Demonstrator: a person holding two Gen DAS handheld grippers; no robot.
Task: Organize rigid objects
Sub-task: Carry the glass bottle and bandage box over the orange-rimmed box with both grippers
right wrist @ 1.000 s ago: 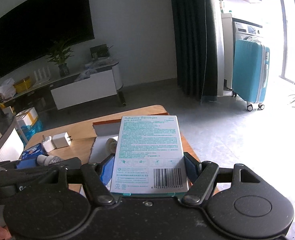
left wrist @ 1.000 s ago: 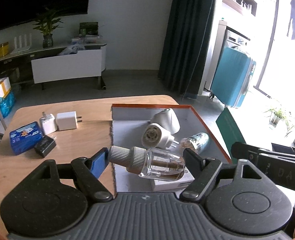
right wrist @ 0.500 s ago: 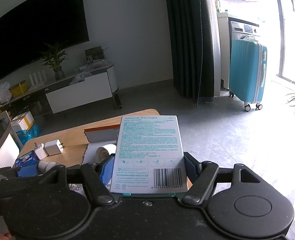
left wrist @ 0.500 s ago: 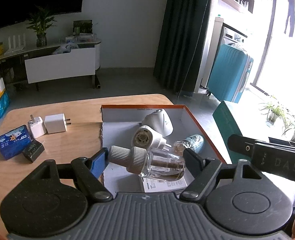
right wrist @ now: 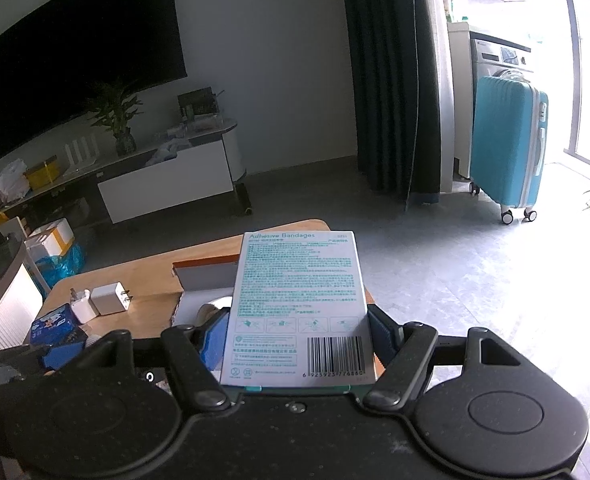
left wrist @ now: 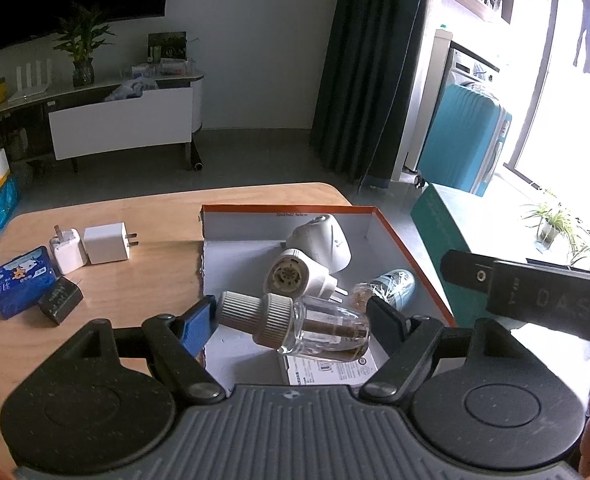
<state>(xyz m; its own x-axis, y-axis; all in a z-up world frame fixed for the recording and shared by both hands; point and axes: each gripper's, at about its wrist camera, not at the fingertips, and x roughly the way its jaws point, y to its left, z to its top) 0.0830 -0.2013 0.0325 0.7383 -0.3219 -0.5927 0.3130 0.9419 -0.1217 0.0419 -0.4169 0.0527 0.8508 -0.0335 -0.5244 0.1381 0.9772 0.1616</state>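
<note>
My left gripper (left wrist: 293, 322) is shut on a clear glass bottle with a grey ribbed cap (left wrist: 295, 322), held lying sideways above the near end of an orange-edged cardboard box (left wrist: 411, 248). In the box lie two white plug-in devices (left wrist: 327, 240), a small patterned bottle (left wrist: 391, 286) and a paper leaflet (left wrist: 331, 370). My right gripper (right wrist: 297, 338) is shut on a white and teal adhesive bandage box (right wrist: 299, 304), held flat above the table and hiding most of the cardboard box (right wrist: 207, 274).
On the wooden table (left wrist: 135, 280) left of the box sit two white chargers (left wrist: 91, 246), a blue tissue pack (left wrist: 19, 282) and a small black adapter (left wrist: 60, 305). The right gripper's body (left wrist: 535, 300) is at the right. A teal suitcase (right wrist: 507, 152) stands beyond.
Both grippers have drawn back and risen a little from the box, keeping their objects. The table and box look farther away and lower in view.
</note>
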